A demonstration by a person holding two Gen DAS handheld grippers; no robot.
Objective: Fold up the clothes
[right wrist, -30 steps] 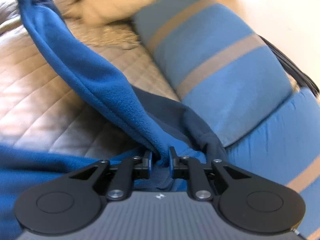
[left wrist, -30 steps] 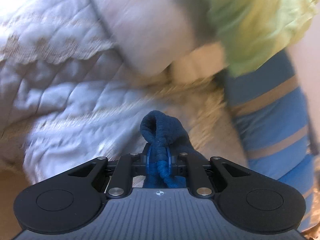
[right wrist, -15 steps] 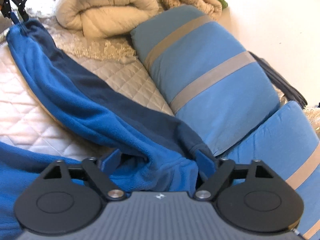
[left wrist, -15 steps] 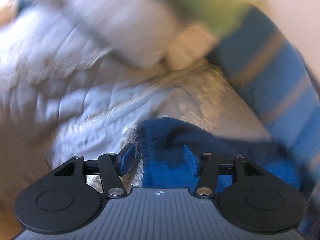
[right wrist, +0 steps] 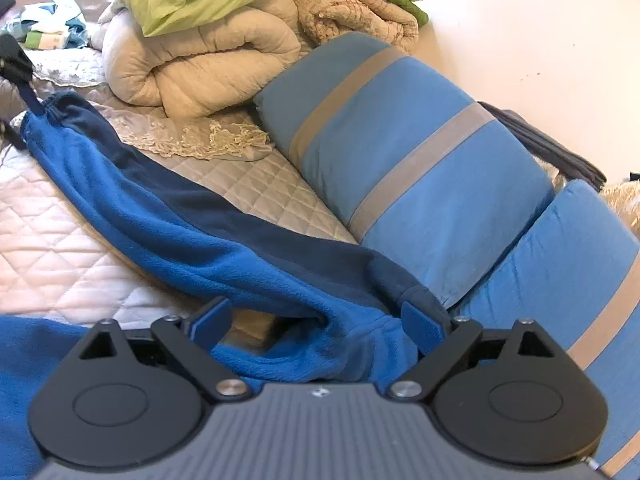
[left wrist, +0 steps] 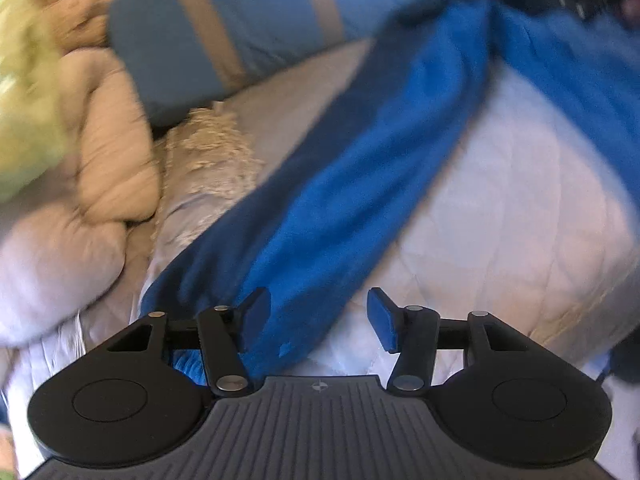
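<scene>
I have the blue fleece trousers (right wrist: 168,216) laid out on the bed's quilt (right wrist: 48,248), beside the striped pillow (right wrist: 420,168). My right hand-held gripper (right wrist: 316,320) is opening wide, my left hand-held gripper (left wrist: 316,316) half-open and closing; neither grips. Next: regrasp an edge to fold.

Left gripper (left wrist: 318,320) over blue fleece garment (left wrist: 360,184), jaws closing, pads clear of it, right gripper (right wrist: 318,326) over same garment, jaws opening wide, nothing gripped
</scene>
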